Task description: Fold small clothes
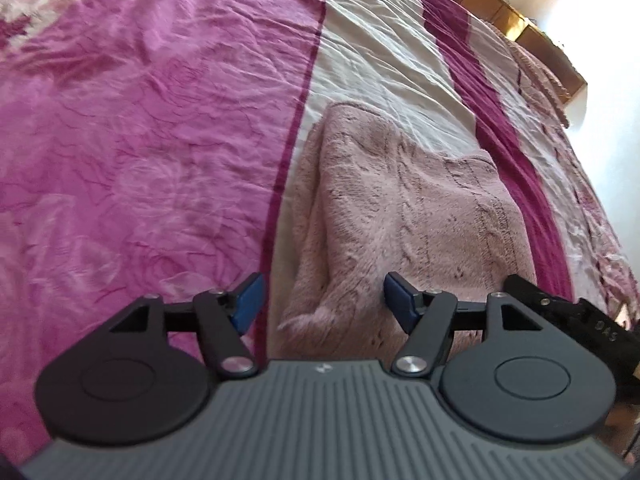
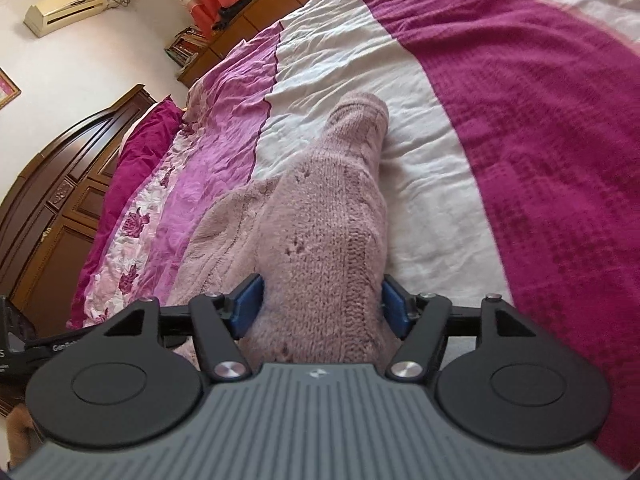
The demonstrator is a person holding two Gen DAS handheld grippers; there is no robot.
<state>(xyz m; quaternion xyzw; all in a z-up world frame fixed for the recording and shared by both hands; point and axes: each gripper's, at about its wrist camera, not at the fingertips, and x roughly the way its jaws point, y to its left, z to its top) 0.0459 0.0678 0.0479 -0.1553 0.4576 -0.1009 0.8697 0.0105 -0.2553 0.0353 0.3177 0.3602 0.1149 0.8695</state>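
Observation:
A pale pink knitted sweater lies partly folded on the cream stripe of the bedspread. My left gripper hangs over the sweater's near left edge, open, with its blue pads clear of the knit. In the right wrist view a thick folded band of the sweater runs away from me, ending in a ribbed cuff. My right gripper is open astride this band. The knit fills the gap between its blue pads, and I see no pinch in it.
The bedspread has magenta and pink floral bands on both sides of the cream stripe. A dark wooden headboard and low wooden cabinets border the bed. The black body of the other gripper shows at the right edge.

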